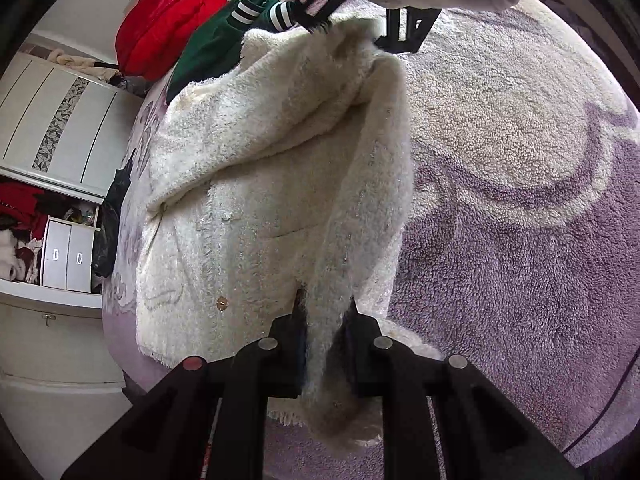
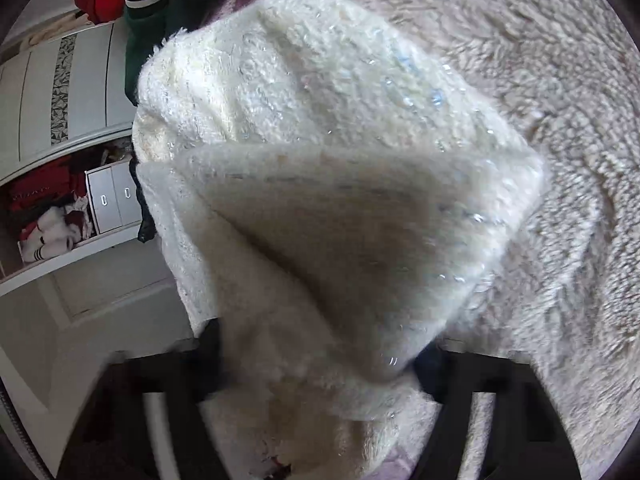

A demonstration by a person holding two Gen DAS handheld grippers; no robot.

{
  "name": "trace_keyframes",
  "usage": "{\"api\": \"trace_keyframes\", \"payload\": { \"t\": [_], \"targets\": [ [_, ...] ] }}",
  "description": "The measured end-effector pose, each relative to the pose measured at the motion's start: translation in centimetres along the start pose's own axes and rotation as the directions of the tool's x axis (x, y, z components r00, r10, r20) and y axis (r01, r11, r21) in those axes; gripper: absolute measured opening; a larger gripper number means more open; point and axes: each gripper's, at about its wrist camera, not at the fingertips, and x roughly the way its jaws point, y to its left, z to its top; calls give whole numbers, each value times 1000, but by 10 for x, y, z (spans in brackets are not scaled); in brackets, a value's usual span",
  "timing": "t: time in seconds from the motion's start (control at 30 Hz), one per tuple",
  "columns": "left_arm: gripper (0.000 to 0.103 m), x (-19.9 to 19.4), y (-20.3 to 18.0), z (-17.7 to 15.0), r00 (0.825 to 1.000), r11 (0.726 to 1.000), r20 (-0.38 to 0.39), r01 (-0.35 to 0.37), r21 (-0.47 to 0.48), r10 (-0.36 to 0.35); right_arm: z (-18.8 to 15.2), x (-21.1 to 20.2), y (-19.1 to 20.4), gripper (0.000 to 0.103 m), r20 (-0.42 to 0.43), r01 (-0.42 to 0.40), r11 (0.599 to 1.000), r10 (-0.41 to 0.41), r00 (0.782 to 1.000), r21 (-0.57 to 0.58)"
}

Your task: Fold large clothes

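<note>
A fluffy cream jacket (image 1: 248,200) with gold buttons lies on a purple and cream fleece bedspread (image 1: 520,220). My left gripper (image 1: 325,320) is shut on the cuff end of its sleeve (image 1: 368,200), which stretches away from me. My right gripper (image 1: 356,32) shows at the top of the left wrist view, shut on the jacket's shoulder end and holding it up. In the right wrist view the jacket (image 2: 340,200) fills the frame and my right gripper (image 2: 320,356) is shut on a thick fold of it.
A green garment with white striped cuffs (image 1: 224,36) and a red jacket (image 1: 168,20) lie at the far end of the bed. A white wardrobe (image 1: 52,128) with open shelves of clothes stands to the left, past the bed edge.
</note>
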Motion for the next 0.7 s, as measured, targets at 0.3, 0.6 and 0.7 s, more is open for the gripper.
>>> {"api": "trace_keyframes", "payload": {
  "t": [0.3, 0.6, 0.7],
  "targets": [
    [10, -12, 124, -27, 989, 963, 86, 138, -233, -121, -37, -40, 126, 23, 111, 127, 991, -121, 986, -50],
    [9, 40, 301, -66, 978, 883, 113, 207, -421, -175, -20, 59, 328, 22, 112, 336, 938, -326, 939, -89],
    [8, 93, 348, -78, 974, 846, 90, 224, -484, -206, 2, 129, 380, 22, 117, 434, 895, -422, 899, -102]
  ]
}}
